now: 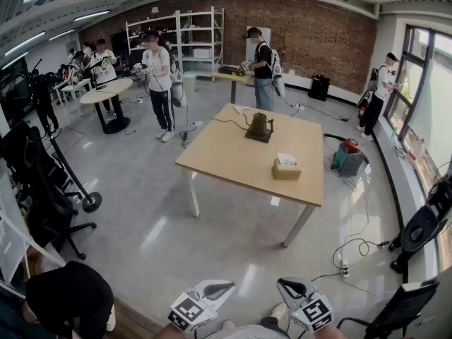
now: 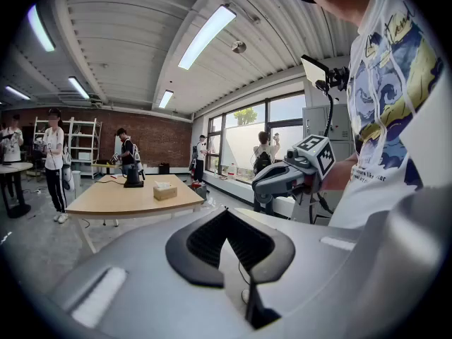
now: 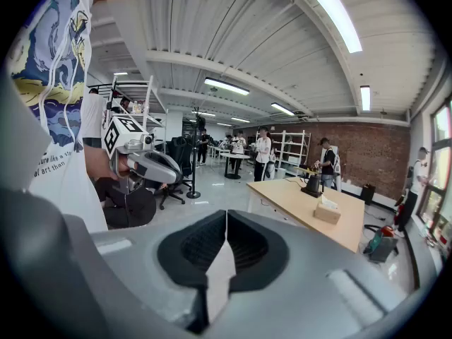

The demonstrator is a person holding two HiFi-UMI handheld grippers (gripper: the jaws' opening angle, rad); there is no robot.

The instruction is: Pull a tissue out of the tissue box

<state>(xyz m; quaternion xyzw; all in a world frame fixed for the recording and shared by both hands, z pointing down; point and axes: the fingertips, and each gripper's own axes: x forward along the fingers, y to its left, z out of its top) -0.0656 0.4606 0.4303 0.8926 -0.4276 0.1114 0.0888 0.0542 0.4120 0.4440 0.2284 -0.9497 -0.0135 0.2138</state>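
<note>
Tissue box point(image 1: 286, 168) sits right of centre on the counter point(image 1: 233, 154), well apart from left claw point(image 2: 227, 214) and right claw point(image 3: 226, 217), both closed and empty; advised: approach first, open 1 claw, pinch only the protruding tissue point(image 1: 287, 159).

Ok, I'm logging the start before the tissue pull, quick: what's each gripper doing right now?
Left gripper: closed, nothing between its jaws.
Right gripper: closed, nothing between its jaws.

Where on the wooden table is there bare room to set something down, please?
The near-left stretch of the table, left of the tissue box, is bare, as is the strip right of the kettle. The far corner holds a cable and papers.
</note>
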